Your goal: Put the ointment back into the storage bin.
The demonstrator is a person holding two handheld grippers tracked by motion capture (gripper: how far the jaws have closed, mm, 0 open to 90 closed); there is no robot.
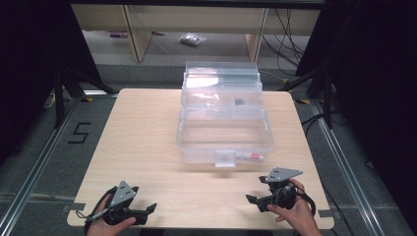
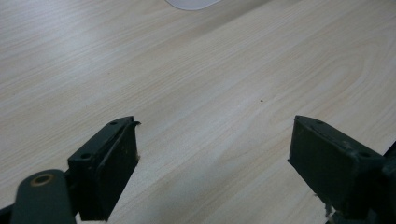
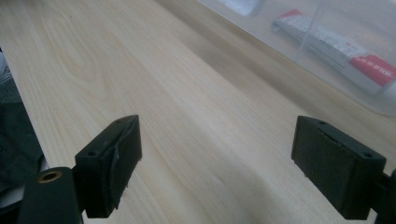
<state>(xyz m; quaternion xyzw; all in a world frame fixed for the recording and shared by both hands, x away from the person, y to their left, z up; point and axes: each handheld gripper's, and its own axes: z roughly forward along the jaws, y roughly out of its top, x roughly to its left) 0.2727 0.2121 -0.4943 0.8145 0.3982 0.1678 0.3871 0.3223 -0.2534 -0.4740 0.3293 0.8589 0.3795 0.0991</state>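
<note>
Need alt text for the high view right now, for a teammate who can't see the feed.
A clear plastic storage box with its lid open stands mid-table on a light wooden table. Near the front edge, the left gripper and right gripper rest apart in the person's hands, jaws open, holding nothing.

Floor mark: a black "5" (image 1: 79,132) on the grey floor, beyond and to the left of the left hand-held gripper (image 1: 147,210).
Tube label: a white tube (image 3: 334,45) with red ends inside the clear box (image 1: 223,147), just ahead of the right hand-held gripper (image 3: 217,161); print on its red end too blurred to read.
</note>
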